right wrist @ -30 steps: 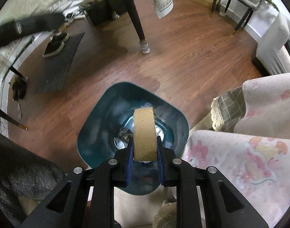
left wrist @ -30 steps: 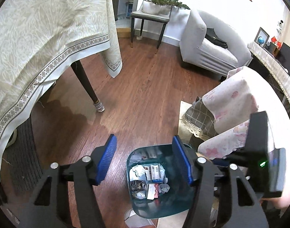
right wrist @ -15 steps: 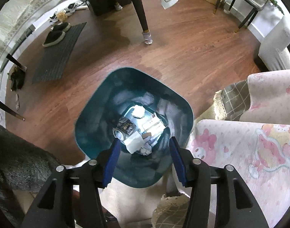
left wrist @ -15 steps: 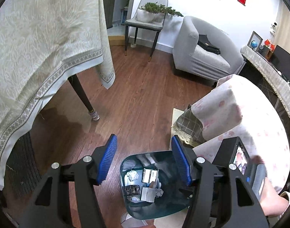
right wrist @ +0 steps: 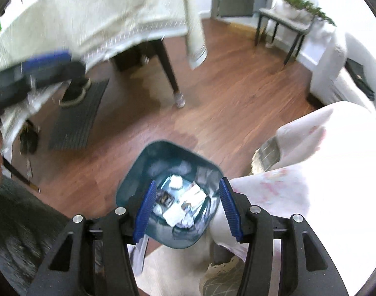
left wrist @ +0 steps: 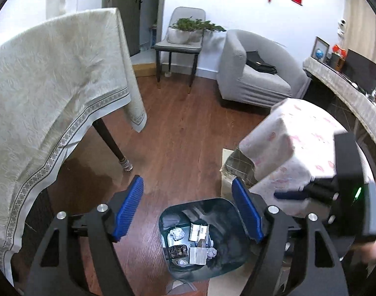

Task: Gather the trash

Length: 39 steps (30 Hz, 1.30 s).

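A dark teal trash bin (left wrist: 227, 254) stands on the wood floor and holds crumpled paper (left wrist: 176, 233), small cartons (left wrist: 199, 231) and other scraps. It also shows in the right wrist view (right wrist: 133, 185). My left gripper (left wrist: 188, 212) is open and empty, high above the bin. My right gripper (right wrist: 185, 209) is open and empty, above the bin's mouth; its body shows at the right edge of the left wrist view (left wrist: 345, 192). The left gripper appears blurred at the left of the right wrist view (right wrist: 40, 71).
A table with a cream tablecloth (left wrist: 52, 98) and dark leg (left wrist: 114, 145) stands left. A pink-patterned covered seat (left wrist: 298, 153) is right of the bin. A grey armchair (left wrist: 252, 74), a chair with a plant (left wrist: 183, 39), and a doormat with shoes (right wrist: 77, 113) lie farther off.
My right gripper opened and dropped the tan roll it held into the bin. Both grippers have risen and tilted up, so more of the room shows.
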Motion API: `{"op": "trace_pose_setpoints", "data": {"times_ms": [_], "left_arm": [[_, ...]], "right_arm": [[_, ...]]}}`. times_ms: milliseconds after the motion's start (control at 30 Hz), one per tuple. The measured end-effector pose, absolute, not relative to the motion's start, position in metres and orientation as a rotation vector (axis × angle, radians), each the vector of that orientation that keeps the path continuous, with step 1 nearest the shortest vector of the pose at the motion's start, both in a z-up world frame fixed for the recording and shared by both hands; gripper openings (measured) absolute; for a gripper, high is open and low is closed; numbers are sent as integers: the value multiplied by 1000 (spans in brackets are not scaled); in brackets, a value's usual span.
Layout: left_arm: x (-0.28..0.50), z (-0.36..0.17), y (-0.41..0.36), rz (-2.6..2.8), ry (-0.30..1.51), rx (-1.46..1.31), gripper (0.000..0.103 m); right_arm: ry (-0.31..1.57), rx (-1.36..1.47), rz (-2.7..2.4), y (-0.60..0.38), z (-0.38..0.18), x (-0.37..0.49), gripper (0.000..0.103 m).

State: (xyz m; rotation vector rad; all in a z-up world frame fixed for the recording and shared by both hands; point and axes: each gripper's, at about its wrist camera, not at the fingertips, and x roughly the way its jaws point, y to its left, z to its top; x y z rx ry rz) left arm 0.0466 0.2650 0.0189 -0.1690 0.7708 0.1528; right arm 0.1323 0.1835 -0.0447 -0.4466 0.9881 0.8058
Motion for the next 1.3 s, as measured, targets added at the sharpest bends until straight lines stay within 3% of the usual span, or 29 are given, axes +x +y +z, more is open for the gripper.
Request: {"op": "trace_pose_setpoints", "data": {"times_ms": [67,200,300,600,1033,1300], "left_arm": [[41,24,256,144,755,-157,80],[27,40,233,143,708,-112,93],[15,52,218,146,678,-92,95],[-13,66,174,164,626,-35,99],[-43,37,134,159,593,-56,100],[-45,26,131,178,575,-72,100]], "right_arm": [[955,-420,782,172,-31,132,56],[877,-348,726,140,1,125,74],[821,-302,671,115,21,117,86],[710,-123,463,9,63,92,99],[538,-55,288,-101,59,25,100],[548,-29,281,-119,28,18,100]]}}
